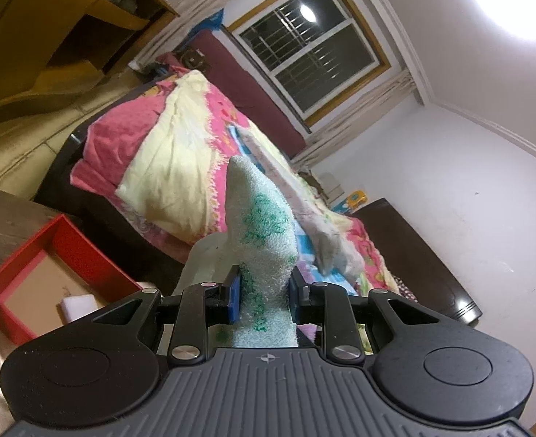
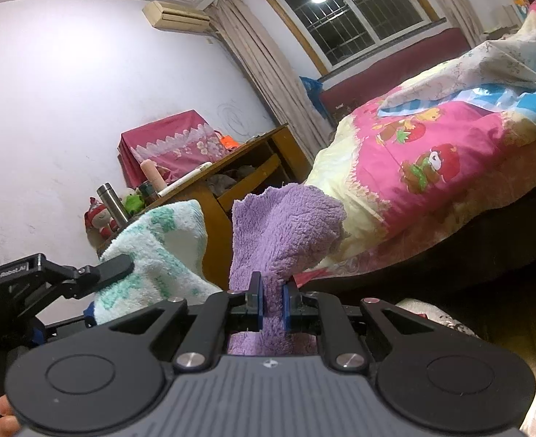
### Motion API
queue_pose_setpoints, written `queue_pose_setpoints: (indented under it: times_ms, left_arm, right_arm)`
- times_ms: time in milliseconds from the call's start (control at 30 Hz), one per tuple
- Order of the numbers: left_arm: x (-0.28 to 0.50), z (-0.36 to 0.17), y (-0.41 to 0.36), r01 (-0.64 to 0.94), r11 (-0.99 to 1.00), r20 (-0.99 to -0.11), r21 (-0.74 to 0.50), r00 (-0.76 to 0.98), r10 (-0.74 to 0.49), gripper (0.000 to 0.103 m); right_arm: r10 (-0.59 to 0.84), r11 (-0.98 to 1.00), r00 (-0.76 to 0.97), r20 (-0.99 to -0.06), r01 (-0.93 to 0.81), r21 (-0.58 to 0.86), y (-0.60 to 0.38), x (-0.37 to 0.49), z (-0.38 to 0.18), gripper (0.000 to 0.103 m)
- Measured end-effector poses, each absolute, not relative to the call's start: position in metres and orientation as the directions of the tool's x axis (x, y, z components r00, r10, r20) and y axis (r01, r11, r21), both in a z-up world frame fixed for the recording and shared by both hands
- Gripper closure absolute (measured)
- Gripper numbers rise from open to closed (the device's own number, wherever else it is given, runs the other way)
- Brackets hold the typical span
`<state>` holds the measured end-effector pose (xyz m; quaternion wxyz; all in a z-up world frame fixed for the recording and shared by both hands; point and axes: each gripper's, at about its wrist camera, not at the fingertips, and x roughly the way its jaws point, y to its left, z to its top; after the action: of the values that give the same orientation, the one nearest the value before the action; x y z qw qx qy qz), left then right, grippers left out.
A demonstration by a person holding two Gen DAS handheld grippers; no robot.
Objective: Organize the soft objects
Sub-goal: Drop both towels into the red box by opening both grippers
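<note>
Pinched between the left gripper's (image 1: 264,293) blue pads, a white-and-green towel (image 1: 262,225) stands raised in the air; the right gripper (image 2: 271,300) likewise clamps a purple towel (image 2: 286,233). Both look mid-carry. Next likely calls for lowering them into the red box (image 1: 24,276) at lower left, beside the bed (image 1: 180,145).

A bed (image 1: 202,138) has a pink quilt (image 2: 432,153). A window (image 1: 311,54) is dark. A desk (image 2: 239,167) stands near.
</note>
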<state>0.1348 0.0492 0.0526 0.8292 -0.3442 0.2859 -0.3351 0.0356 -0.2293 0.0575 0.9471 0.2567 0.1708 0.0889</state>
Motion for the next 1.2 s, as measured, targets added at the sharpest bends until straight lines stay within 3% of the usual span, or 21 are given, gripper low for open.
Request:
queue_pose_setpoints:
  times_ms: [433,700,767,833,900,967,1200]
  left_arm:
    - [0.170,0.033,0.046,0.295,0.597,-0.316,-0.746,0.633,-0.707,0.079]
    - [0.189,0.009,0.037,0.240,0.689,-0.426,-0.684,0.636,-0.644,0.063]
    - [0.193,0.003,0.037,0.214,0.697,-0.444,-0.685,0.635,-0.632,0.051]
    - [0.194,0.000,0.039,0.202,0.701,-0.455,-0.684,0.633,-0.626,0.049]
    - [0.193,0.000,0.040,0.195,0.705,-0.462,-0.682,0.632,-0.622,0.047]
    - [0.189,0.001,0.042,0.193,0.703,-0.463,-0.684,0.630,-0.624,0.042]
    - [0.161,0.015,0.043,0.232,0.691,-0.441,-0.685,0.623,-0.646,0.041]
  right_arm:
    - [0.243,0.865,0.903,-0.355,-0.037,0.500,-0.229,0.073,0.032,0.103]
    - [0.232,0.903,0.866,-0.443,-0.022,0.430,-0.219,0.106,0.002,0.103]
    - [0.213,0.916,0.846,-0.489,0.001,0.402,-0.218,0.115,-0.009,0.103]
    - [0.214,0.914,0.826,-0.522,0.019,0.406,-0.221,0.120,-0.019,0.103]
    - [0.219,0.912,0.806,-0.549,0.030,0.409,-0.223,0.123,-0.025,0.095]
    - [0.216,0.911,0.806,-0.551,0.037,0.411,-0.223,0.121,-0.027,0.095]
    - [0.240,0.892,0.802,-0.547,0.040,0.450,-0.222,0.104,-0.015,0.095]
